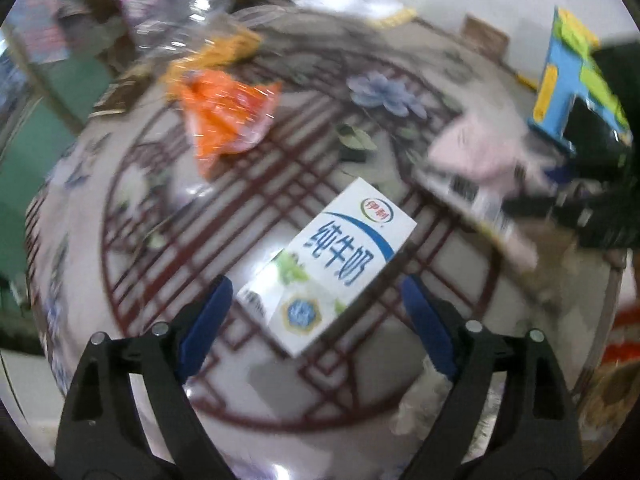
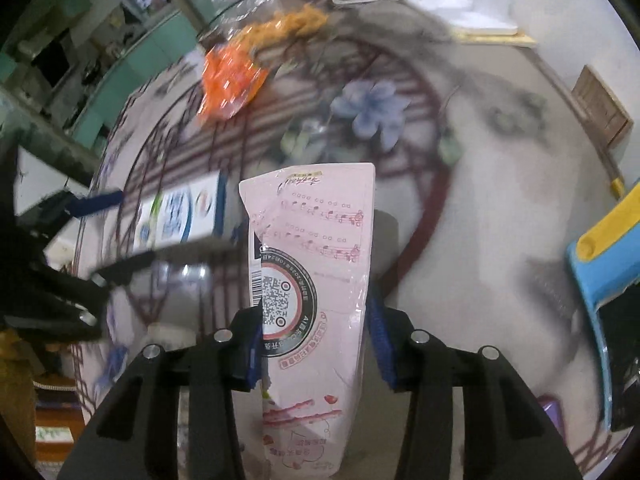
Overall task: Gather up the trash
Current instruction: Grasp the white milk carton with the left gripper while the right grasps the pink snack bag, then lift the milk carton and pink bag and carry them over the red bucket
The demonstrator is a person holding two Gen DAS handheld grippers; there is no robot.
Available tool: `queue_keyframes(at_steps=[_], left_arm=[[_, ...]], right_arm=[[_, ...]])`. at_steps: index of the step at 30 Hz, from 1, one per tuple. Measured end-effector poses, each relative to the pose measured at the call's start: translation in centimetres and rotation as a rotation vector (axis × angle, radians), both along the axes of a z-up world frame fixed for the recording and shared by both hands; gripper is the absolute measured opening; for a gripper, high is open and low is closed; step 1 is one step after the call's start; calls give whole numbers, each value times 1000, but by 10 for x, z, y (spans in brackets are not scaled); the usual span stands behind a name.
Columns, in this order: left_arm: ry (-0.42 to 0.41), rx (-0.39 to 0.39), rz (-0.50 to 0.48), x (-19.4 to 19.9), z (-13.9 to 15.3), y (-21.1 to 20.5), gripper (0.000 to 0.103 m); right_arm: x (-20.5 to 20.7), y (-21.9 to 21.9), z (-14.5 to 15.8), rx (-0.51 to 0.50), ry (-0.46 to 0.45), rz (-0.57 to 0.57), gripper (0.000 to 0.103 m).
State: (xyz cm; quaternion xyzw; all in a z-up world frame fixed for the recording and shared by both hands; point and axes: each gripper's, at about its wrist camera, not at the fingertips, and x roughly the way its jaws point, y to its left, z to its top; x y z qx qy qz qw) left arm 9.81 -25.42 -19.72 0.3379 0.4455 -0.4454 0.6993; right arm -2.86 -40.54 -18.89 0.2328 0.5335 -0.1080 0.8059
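Left gripper (image 1: 316,300): jaws wide apart, hovering over the table with nothing between the pads; its blue fingertips (image 1: 208,308) flank the near end of the carton without touching it.
Orange wrapper (image 1: 228,116): crumpled, lying on the far left part of the table, well apart from the carton; a yellowish crumpled wrapper (image 1: 224,48) sits just behind it.
Milk carton (image 1: 332,264): white and blue with Chinese lettering, lying flat and slanted on the red lattice pattern, in the middle of the table.
Table (image 1: 132,184): round, with a printed cloth of red lattice and blue flowers.
Pink pouch (image 2: 316,280): flat, printed with music notes and a QR code, clamped at its edges by the right gripper (image 2: 316,336), whose jaws are closed onto it; it stands up in front of that camera.
Dustpan (image 1: 568,76): blue and yellow, at the far right edge, holding a black bag.
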Motion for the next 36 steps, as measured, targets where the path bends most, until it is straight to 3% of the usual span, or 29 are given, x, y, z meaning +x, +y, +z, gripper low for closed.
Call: queue_keyframes(at_steps=[7,10,13,14,25,29,36], left_arm=[[72,41,-76,13,-31,-26,84],[106,8,-51,16,-33,-25,76],[118,-42,3,17,-29,-18,53],[124,-53,30,19,-27,-15,52],[113,-285,375,-4,57,54,51],[92,-332,487,-18,79,84,51],[52,-365,596,-30,101,123,52]], right_arm=[[10,-20,1,7,2,-59,43],[14,-22,-2,16,4,-75,43],[17,-20,-2,14,-1,-74,43],[18,-19,-1,13,-3,-72,43],[26,24,42,-8,-118,17,43],[26,44,63,-20,-173,59,43],[22,76,90,-51,-230,135,43]])
